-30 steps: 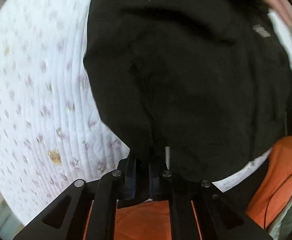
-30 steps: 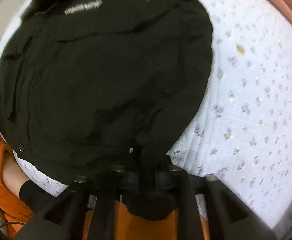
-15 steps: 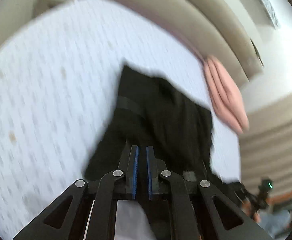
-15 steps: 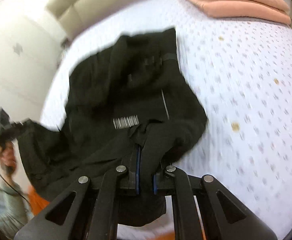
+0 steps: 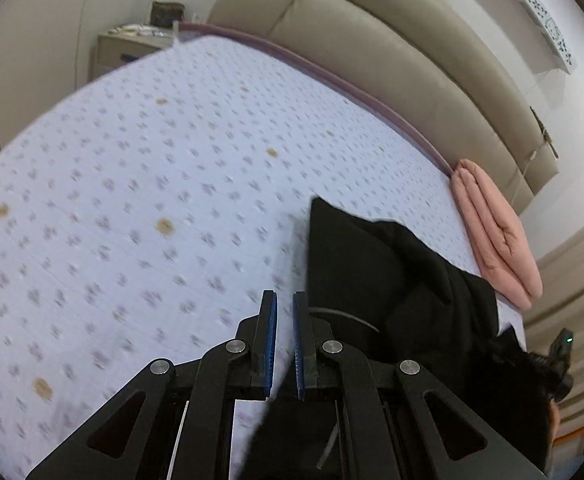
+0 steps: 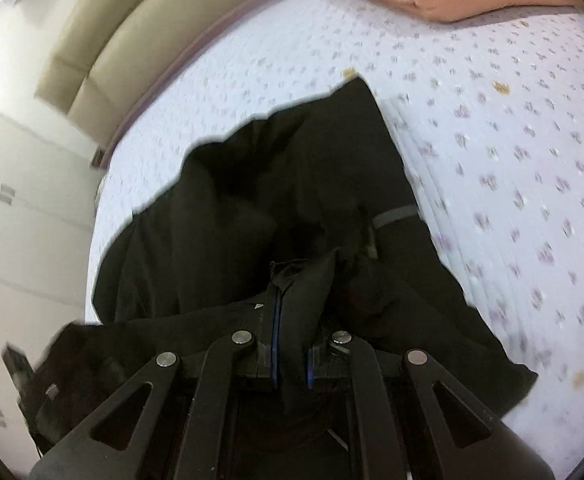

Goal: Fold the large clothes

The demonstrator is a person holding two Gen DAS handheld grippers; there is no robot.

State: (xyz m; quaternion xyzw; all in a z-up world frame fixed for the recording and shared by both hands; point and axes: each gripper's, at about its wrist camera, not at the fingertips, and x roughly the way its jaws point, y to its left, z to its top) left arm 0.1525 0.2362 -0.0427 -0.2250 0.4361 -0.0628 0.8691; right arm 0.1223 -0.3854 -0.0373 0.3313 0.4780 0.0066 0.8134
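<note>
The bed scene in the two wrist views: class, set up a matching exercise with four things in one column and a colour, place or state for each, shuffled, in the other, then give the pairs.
Things:
1. black jacket
2. folded pink blanket
3. left gripper
4. bedside cabinet

Descriptions:
A. stands beyond the bed's far corner
B. lies folded at the headboard end
C. nothing visible between its blue pads
D. a fold of it is pinched by the right gripper

Pairs: 1-D, 2-B, 3-C, 4-A

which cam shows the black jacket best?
Right wrist: the black jacket fills the centre, spread on the floral bedsheet, a fold pinched in the right gripper. Left wrist shows only a part at lower right.
</note>
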